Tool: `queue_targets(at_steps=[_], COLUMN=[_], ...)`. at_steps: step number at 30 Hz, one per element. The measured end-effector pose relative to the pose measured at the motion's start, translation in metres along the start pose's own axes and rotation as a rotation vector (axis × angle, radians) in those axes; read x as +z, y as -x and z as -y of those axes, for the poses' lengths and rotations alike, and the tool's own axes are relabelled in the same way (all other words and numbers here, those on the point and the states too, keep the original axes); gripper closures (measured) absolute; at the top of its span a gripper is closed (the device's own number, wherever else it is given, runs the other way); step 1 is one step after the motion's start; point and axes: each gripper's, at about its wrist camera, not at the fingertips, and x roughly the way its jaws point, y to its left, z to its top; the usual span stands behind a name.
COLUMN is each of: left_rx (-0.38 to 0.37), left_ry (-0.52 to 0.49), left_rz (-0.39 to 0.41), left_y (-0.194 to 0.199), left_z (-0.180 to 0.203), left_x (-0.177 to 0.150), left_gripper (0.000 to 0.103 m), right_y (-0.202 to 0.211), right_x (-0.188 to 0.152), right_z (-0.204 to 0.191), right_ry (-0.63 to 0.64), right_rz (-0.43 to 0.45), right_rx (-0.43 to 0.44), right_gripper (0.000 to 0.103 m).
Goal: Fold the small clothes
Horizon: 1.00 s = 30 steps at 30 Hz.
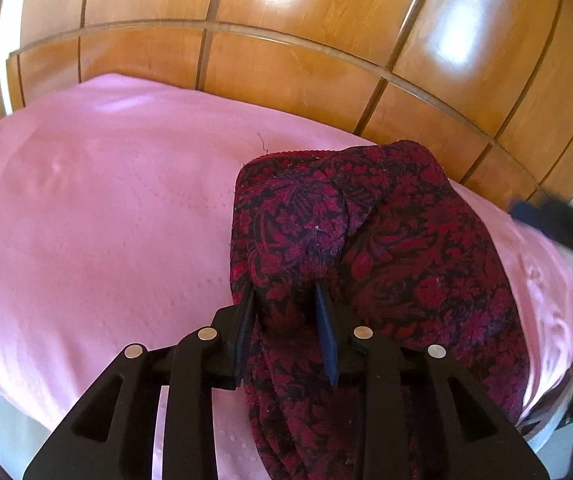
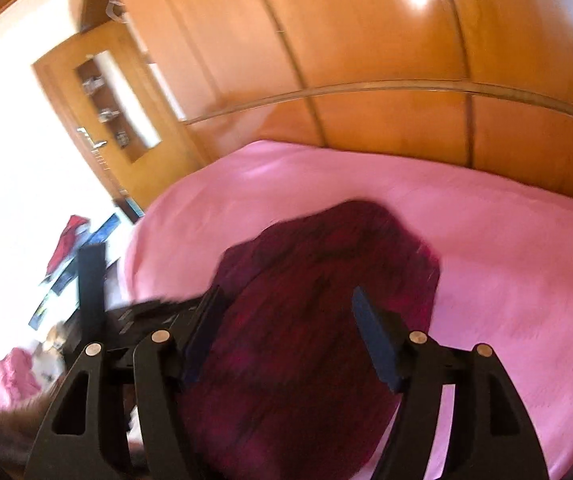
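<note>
A dark red patterned garment (image 1: 366, 240) is shown bunched in a loose heap on the pink bedspread (image 1: 106, 220), toward the side nearer the wooden headboard (image 1: 286, 68). No flat, squared fold is visible, so folding is judged to be at an early stage, with spreading and every crease left to make. A gathered ridge of the cloth is pinched between the jaws of the left gripper (image 1: 286, 300). The right gripper (image 2: 286, 312) is held above the garment with its jaws spread and nothing between them; this view is blurred.
</note>
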Motion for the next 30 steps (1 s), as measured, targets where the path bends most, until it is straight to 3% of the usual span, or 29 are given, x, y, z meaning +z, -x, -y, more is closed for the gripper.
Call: queue_targets(at_steps=[4,6,10,13,14,16,17,18,21,23,25,26,30], left_rx=[0.057,0.080,0.078,0.083,0.095,0.158,0.174,0.185,0.203,0.220,0.253,0.254,0.245], left_ry=[-0.060,-0.064,-0.027,-0.017,-0.025,-0.051,-0.057,-0.058,-0.058,-0.067,-0.069,-0.066,-0.050], left_rz=[0.012,0.008,0.010,0.018,0.025,0.048,0.053,0.053,0.059,0.066,0.081,0.082,0.078], left_y=[-0.002,-0.006,-0.010,-0.006,-0.004,0.002,0.004,0.005,0.007,0.009,0.012,0.013,0.014], left_z=[0.011,0.009,0.003,0.006,0.008,0.014,0.016,0.016,0.016,0.019,0.020,0.019,0.010], left_x=[-0.004,-0.007,-0.011,-0.008,-0.008,-0.009,-0.010,-0.010,-0.012,-0.014,-0.016,-0.017,-0.019], left_gripper=[0.076,0.076,0.076,0.076,0.075,0.062,0.062,0.062,0.062,0.059,0.047,0.046,0.036], right_y=[-0.058,-0.089,-0.109,-0.092,-0.088,-0.071,-0.056,-0.043,-0.014,-0.006,-0.006,-0.006,-0.008], right_x=[0.020,0.020,0.004,-0.002,0.000,-0.004,-0.005,-0.009,-0.024,-0.038,-0.052,-0.058,-0.082], right_z=[0.018,0.020,0.023,0.014,0.014,0.011,0.010,0.010,0.025,0.043,0.062,0.071,0.103], right_ry=[-0.072,-0.072,-0.044,-0.026,-0.018,-0.010,-0.016,-0.026,-0.106,-0.162,-0.222,-0.267,-0.421], right_rz=[-0.123,-0.195,-0.235,-0.207,-0.181,-0.133,-0.085,-0.053,0.025,0.015,-0.018,-0.030,-0.054], right_rx=[-0.055,-0.069,-0.125,-0.125,-0.111,-0.080,-0.073,-0.071,-0.047,-0.012,0.026,0.053,0.202], right_gripper=[0.050,0.049,0.048,0.045,0.038,0.023,0.010,0.004,0.003,0.003,0.003,0.003,0.002])
